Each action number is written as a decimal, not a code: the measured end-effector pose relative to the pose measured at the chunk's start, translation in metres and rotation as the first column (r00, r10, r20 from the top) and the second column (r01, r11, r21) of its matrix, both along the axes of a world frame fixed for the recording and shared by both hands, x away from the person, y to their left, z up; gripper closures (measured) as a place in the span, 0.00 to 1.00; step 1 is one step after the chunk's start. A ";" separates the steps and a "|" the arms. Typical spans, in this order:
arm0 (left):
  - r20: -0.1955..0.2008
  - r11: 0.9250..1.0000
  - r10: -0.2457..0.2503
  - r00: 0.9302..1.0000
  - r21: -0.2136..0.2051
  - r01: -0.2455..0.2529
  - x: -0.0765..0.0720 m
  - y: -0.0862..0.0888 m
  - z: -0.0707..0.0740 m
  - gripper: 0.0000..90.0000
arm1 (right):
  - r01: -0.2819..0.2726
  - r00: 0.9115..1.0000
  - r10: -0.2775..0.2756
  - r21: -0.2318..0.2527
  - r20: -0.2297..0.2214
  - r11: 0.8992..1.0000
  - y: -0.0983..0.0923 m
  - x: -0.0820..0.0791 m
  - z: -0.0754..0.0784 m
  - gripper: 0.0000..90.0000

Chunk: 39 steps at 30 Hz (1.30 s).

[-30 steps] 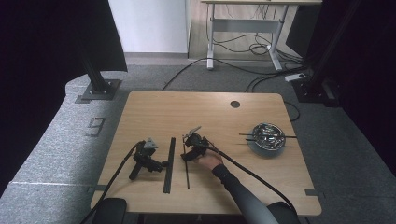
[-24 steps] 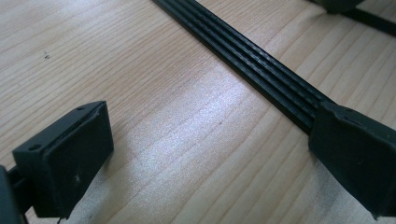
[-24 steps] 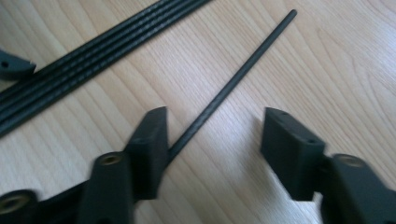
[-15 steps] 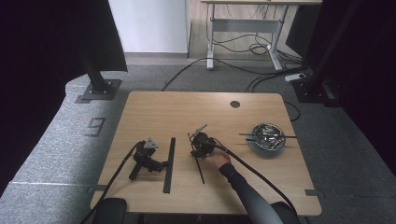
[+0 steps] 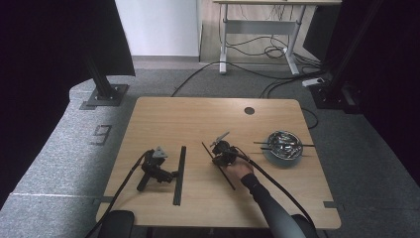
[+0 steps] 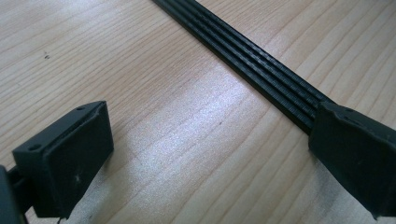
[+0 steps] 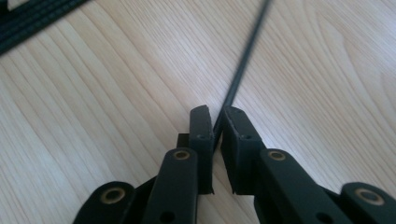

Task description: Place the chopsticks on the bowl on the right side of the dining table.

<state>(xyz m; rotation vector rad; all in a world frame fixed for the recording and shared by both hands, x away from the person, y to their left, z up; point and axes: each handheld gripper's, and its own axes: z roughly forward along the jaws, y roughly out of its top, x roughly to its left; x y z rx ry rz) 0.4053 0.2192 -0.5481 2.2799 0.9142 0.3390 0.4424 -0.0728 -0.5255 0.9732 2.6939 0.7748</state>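
1. Now the right tongs are pressed together on a thin black rod, having just been closing; in the right gripper view the rod runs out from between the two pads and away across the wood
2. From above, the rod lies slantwise on the table, its far end past the tongs and its near end under the person's right hand
3. The left tongs are spread wide and rest on the table with no hand on them
4. A flat black ribbed strip lies just beside the left tongs; in the left gripper view the strip crosses ahead of them and passes behind the right-hand pad, with bare wood between the pads
5. The rod and the strip lie apart, the strip to the left
6. A metal bowl with more rods stands to the right
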 end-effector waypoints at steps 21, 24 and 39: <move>0.000 1.000 0.000 1.000 0.000 0.000 0.000 0.000 0.000 0.00 | 0.046 0.999 -0.047 -0.025 -0.020 0.999 -0.058 -0.022 0.001 0.95; 0.001 1.000 0.000 1.000 0.000 0.000 0.000 0.000 0.000 0.00 | 0.059 0.998 -0.059 -0.024 -0.022 0.998 -0.068 -0.026 0.001 0.95; 0.000 1.000 -0.001 1.000 0.001 0.001 0.000 0.000 0.000 0.00 | 0.127 0.992 -0.128 -0.045 -0.019 0.991 -0.122 -0.049 0.001 0.95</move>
